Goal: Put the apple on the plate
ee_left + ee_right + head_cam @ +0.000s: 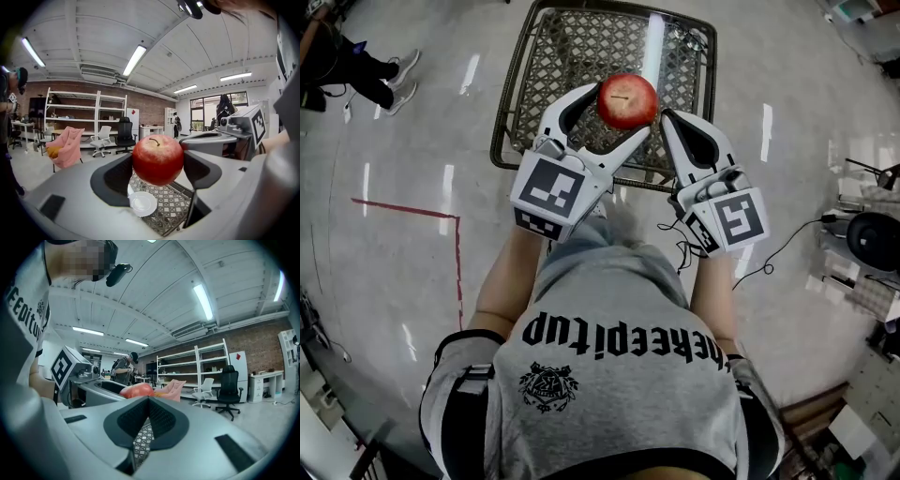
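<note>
Gripping the apple (158, 160) squarely across its middle, the left tongs (623, 110) hold it in the air, with the white plate (143, 204) on the lattice table (581, 56) below their tips. I'd lower it straight over the plate's centre and open only once it rests. The right tongs (670, 122) hang closed and empty just beside them, and both pairs are held out roughly level.
</note>
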A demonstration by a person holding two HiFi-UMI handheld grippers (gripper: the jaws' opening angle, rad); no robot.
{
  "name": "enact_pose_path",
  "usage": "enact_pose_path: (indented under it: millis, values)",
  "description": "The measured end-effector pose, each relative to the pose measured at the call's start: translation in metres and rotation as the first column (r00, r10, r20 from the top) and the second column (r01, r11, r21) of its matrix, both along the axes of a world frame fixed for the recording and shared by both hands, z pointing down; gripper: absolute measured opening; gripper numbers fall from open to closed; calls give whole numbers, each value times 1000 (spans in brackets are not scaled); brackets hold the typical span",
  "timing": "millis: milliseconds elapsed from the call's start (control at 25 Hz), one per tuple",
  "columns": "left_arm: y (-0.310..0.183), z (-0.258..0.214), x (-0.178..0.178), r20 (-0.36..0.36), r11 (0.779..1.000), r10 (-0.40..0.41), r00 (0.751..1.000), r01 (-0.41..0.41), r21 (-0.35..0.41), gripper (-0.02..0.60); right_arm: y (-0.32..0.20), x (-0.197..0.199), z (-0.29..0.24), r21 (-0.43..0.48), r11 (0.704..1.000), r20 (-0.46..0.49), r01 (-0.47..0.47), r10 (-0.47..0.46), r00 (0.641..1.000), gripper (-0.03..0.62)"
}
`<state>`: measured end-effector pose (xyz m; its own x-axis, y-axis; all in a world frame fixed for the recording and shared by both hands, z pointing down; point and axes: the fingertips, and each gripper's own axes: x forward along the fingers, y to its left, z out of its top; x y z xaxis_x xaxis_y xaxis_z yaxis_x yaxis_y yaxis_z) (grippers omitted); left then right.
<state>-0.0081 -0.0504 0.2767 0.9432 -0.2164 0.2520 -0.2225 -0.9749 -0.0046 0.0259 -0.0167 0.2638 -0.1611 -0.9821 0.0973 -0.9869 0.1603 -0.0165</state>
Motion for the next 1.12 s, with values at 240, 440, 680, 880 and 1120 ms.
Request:
enact_pose_path:
  millis: [240, 440, 680, 880, 1120]
  values:
    - [-18, -1, -10, -3, 999, 41, 999, -41, 0, 380, -19, -13, -5, 1, 999, -9, -33, 33, 999, 11]
    - [-24, 4, -5, -8, 998, 62, 998, -62, -5, 380, -22, -11, -1, -14, 999, -32, -51, 51, 998, 12]
    - [-27, 4, -8, -11, 997, 72, 997, -72, -2, 380, -24, -13, -1, -15, 998, -40, -65, 65, 997, 11]
    - [-23, 10, 12, -6, 999, 45, 999, -45, -1, 379, -23, 8, 5, -12, 999, -38, -39, 38, 999, 12]
    - [-32, 10, 25, 6, 1000, -8, 1000, 8, -2, 379, -36, 24, 4, -12, 1000, -31, 20, -20, 999, 11]
